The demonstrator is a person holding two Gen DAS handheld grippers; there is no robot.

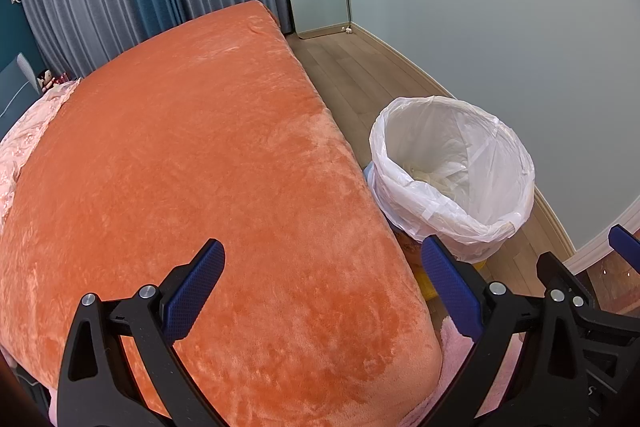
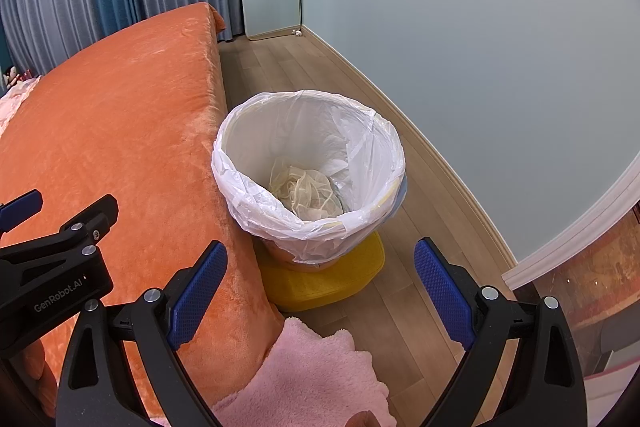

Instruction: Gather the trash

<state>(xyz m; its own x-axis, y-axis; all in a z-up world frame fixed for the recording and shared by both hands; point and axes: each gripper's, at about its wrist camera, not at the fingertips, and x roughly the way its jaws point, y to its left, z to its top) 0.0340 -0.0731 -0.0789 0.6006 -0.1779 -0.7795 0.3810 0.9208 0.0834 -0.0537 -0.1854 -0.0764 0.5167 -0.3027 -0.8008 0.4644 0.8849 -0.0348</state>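
Lined trash bin on floor against bed, atop yellow mat; crumpled netting inside. Left gripper, right gripper: fingers spread wide, empty.

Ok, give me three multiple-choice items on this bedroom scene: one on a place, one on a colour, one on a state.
1. Where does the trash bin stand?
A. on the bed
B. on the floor beside the bed
C. behind the curtain

2. What colour is the bed cover?
A. green
B. white
C. orange

3. How are the jaws of the right gripper?
A. open, holding nothing
B. shut on a bottle
C. shut on the bin liner

Answers: 1 B, the bin sits against the bed's edge on the wood floor; 2 C, plush orange fabric covers the bed; 3 A, a wide gap shows between the blue pads.
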